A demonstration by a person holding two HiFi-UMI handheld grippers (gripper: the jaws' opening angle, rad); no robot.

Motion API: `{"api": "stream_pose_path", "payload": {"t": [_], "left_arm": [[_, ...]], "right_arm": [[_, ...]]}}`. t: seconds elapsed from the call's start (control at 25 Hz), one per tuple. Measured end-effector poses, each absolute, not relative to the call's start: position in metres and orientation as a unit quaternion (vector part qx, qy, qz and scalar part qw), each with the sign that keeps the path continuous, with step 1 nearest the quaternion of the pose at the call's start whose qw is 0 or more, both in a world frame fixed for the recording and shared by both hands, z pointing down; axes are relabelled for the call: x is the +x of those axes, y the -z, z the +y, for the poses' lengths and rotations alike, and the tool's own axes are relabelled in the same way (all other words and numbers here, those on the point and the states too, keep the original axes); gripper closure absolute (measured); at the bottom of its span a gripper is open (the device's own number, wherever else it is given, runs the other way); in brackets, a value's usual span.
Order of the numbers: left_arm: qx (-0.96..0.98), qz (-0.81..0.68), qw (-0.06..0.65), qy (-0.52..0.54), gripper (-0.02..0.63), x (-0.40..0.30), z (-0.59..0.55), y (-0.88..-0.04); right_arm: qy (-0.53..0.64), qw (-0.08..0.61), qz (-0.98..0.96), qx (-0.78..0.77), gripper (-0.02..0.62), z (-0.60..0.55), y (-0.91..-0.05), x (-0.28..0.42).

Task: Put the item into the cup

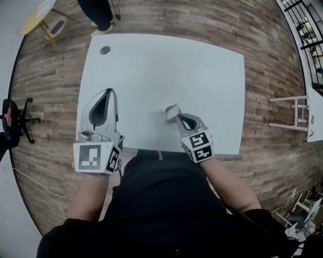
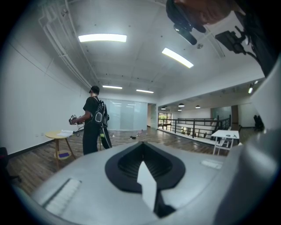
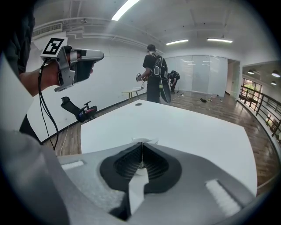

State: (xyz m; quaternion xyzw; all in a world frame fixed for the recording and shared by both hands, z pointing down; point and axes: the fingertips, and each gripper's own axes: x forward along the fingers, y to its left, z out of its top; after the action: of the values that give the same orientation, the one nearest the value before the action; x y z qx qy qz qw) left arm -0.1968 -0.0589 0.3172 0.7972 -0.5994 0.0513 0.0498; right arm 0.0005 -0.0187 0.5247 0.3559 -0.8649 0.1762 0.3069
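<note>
My right gripper (image 1: 177, 117) is low over the white table (image 1: 202, 75) near its front edge. It is shut on a small white thin-walled thing (image 1: 170, 112), seemingly a little cup tipped on its side. In the right gripper view only a thin white edge of the small white thing (image 3: 143, 140) shows past the closed jaws of the right gripper (image 3: 142, 144). My left gripper (image 1: 108, 92) is raised at the table's left front, shut with nothing in it. In its own view the left gripper (image 2: 141, 145) points out across the room, not at the table.
A round cable hole (image 1: 105, 50) sits in the table's far left corner. A person (image 1: 98, 14) stands beyond the table beside a small yellow table (image 1: 38, 20). An office chair (image 1: 15, 118) is on the floor at left, a white rack (image 1: 292, 113) at right.
</note>
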Motion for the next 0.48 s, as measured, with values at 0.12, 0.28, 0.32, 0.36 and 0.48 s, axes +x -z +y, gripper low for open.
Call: {"api": "stream_pose_path", "payload": {"t": [0.12, 0.28, 0.32, 0.36, 0.48], "left_arm": [[0.797, -0.600, 0.048, -0.051, 0.600, -0.198, -0.060, -0.317], [0.799, -0.597, 0.050, -0.052, 0.600, -0.199, -0.064, -0.318], [0.799, -0.596, 0.051, -0.053, 0.600, -0.199, -0.065, -0.318], [0.800, -0.595, 0.052, -0.054, 0.600, -0.199, -0.067, -0.319], [0.802, -0.592, 0.054, -0.055, 0.600, -0.198, -0.071, -0.322]], "right_arm": [[-0.174, 0.312, -0.863, 0.357, 0.589, -0.017, -0.527, 0.002], [-0.172, 0.316, -0.861, 0.358, 0.589, -0.015, -0.528, 0.002], [-0.173, 0.316, -0.861, 0.359, 0.589, -0.015, -0.528, 0.002], [-0.173, 0.316, -0.861, 0.360, 0.589, -0.016, -0.528, 0.002], [-0.173, 0.319, -0.859, 0.362, 0.589, -0.016, -0.529, 0.003]]}}
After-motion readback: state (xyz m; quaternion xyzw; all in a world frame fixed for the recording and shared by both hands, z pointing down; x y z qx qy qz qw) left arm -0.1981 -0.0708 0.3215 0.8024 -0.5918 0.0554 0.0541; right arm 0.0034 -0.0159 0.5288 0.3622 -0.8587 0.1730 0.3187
